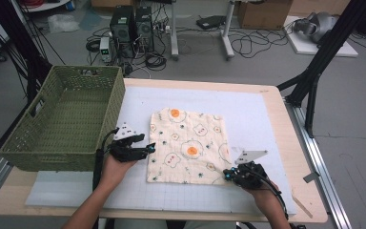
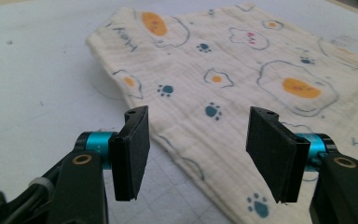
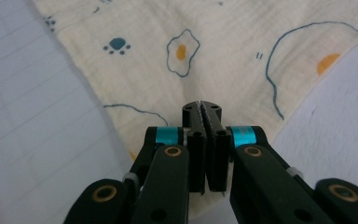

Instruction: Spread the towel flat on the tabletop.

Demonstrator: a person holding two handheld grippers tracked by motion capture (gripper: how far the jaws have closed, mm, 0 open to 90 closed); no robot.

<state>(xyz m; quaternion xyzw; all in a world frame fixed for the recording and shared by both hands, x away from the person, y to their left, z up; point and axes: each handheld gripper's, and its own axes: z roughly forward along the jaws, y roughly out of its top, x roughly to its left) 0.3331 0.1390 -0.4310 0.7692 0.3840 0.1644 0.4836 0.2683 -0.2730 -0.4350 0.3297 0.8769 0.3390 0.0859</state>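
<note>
While the left tongs [image 2: 198, 154] gape at the cloth's [image 1: 188, 143] edge, the right tongs [image 3: 201, 109] pinch its corner.

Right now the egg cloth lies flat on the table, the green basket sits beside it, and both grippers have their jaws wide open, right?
Not quite. Only the left gripper is open. The right gripper view shows the right gripper with jaws shut at a corner of the cloth. The cloth does lie flat, with the basket beside it.

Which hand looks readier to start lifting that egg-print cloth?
The right. The right gripper is shut at the cloth's near corner and seems to pinch it. The left gripper is open at the cloth's left edge, gripping nothing.
</note>
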